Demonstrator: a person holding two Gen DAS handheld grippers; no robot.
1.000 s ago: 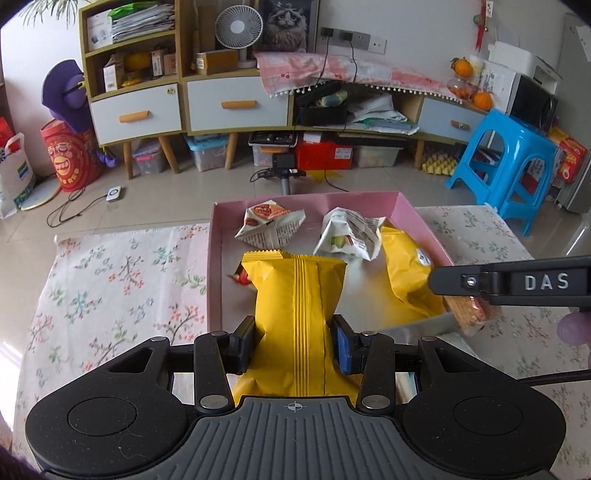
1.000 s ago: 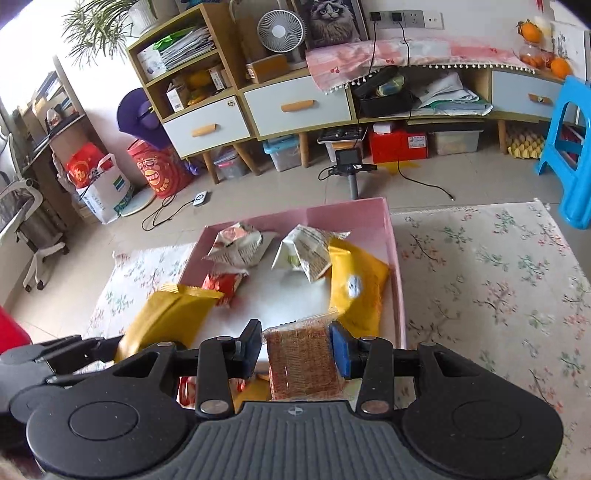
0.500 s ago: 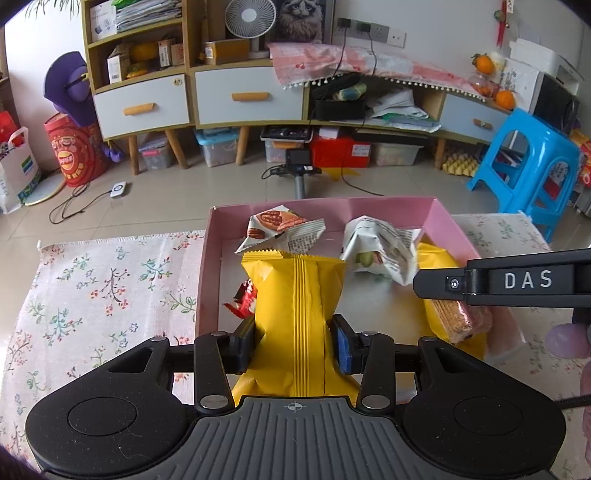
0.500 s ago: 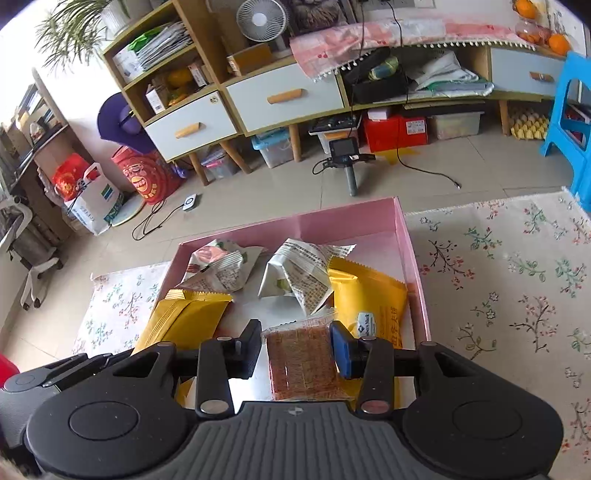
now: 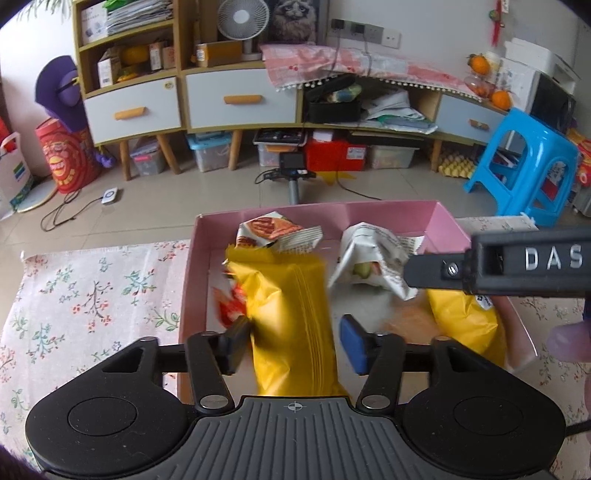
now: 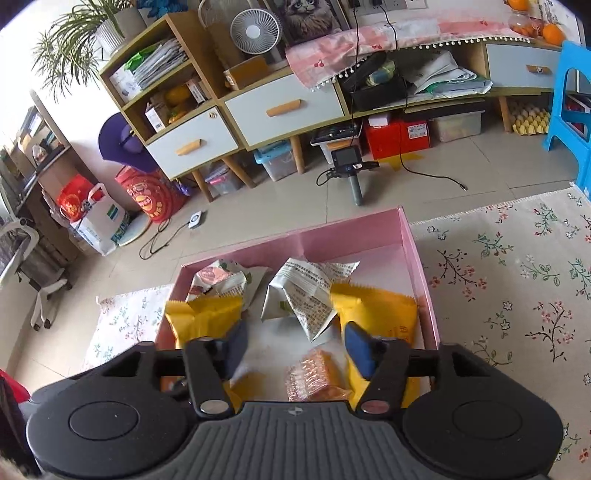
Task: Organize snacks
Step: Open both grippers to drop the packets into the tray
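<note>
Left gripper point(image 5: 293, 341) over the near edge of the pink box point(image 5: 391, 216), fingers spread apart. Yellow snack bag point(image 5: 291, 314) sits between them, motion-blurred; left pad touches or nearly touches it, blue right pad clear of it, so no clamp. Small red packet point(image 5: 229, 308) just left of that bag, also blurred.

Right gripper point(image 6: 295, 345) over the same box, fingers wide apart with nothing between the pads. Clear-wrapped orange cracker pack point(image 6: 316, 376) lies loose on the box floor below the gap, touching a second yellow bag point(image 6: 376, 314) against the right wall. In the left view the side of the right gripper reads "DAS" in raised letters.

Further back in the box: white bag with red food picture point(image 5: 273, 232) at back left, crumpled white bag with small print point(image 6: 310, 291) at back centre; print too small to read. Small blue-and-white logo on the right-hand yellow bag, unreadable.

Box sits on a floral cloth point(image 6: 517, 266). Behind: drawer cabinet point(image 5: 236, 99), white fan point(image 5: 238, 16), cat picture point(image 6: 308, 14), blue stool point(image 5: 524, 162), red box point(image 5: 334, 155) under the cabinet.
</note>
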